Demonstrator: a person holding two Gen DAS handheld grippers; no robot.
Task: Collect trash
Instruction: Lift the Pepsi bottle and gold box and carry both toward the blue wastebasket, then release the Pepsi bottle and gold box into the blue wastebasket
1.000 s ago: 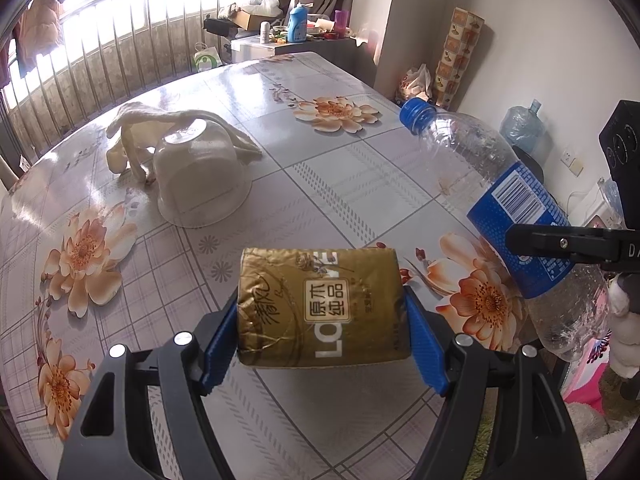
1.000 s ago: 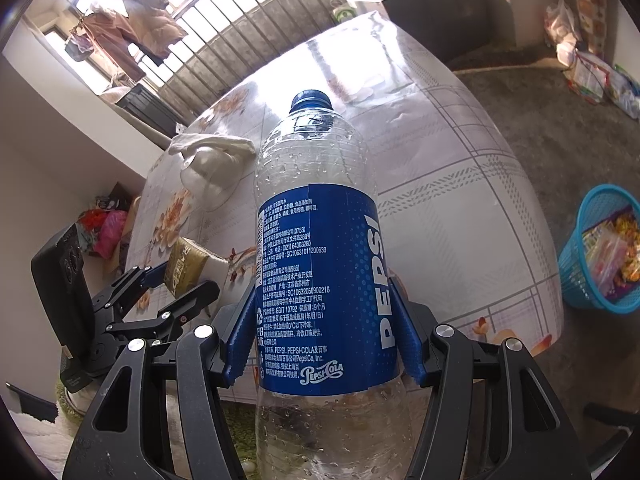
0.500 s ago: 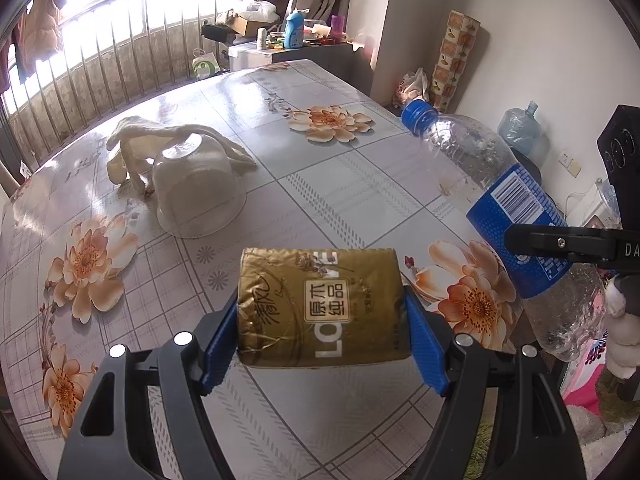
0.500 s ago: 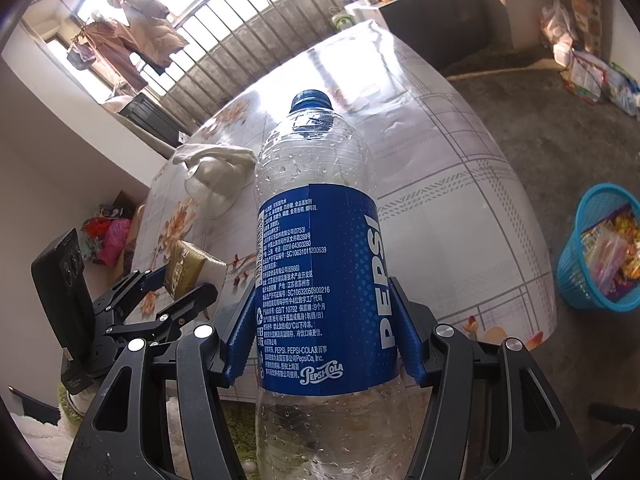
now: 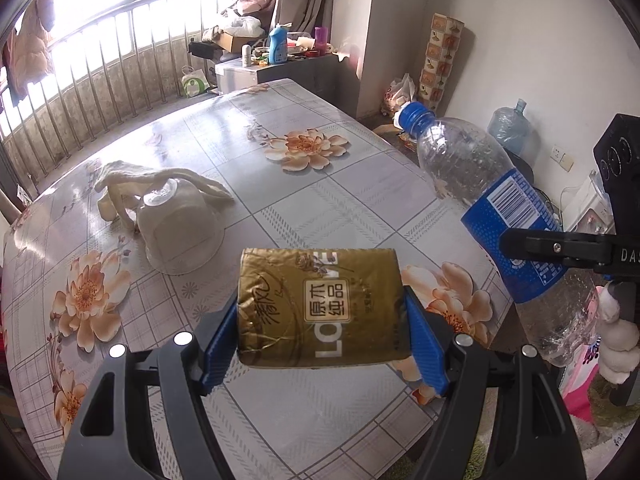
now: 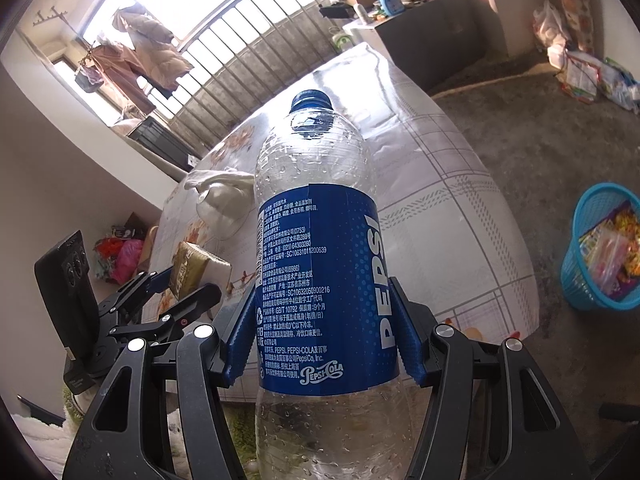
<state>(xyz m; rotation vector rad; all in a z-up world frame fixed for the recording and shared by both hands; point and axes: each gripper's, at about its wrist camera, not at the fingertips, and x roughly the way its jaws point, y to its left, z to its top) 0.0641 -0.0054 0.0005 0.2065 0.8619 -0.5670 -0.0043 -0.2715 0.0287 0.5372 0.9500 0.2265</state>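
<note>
Both hands carry trash above the flowered surface (image 5: 360,208): left gripper (image 5: 322,322) jaws clamp a gold tissue pack (image 5: 320,306), right gripper (image 6: 322,338) jaws clamp an empty Pepsi bottle (image 6: 320,272); a blue basket (image 6: 600,248) stands on the floor.

Daylight, bright. Source: barred window (image 5: 132,12) at far left, blown out to white in both views. Strong glare on the glossy table (image 5: 224,132) at its far end; the sheen washes out the pattern there. Soft shadows only. Fisheye bending is heavy at the edges, with dark corners. Near objects sharp: print on the bottle (image 6: 320,280) label is legible. No motion blur.
</note>
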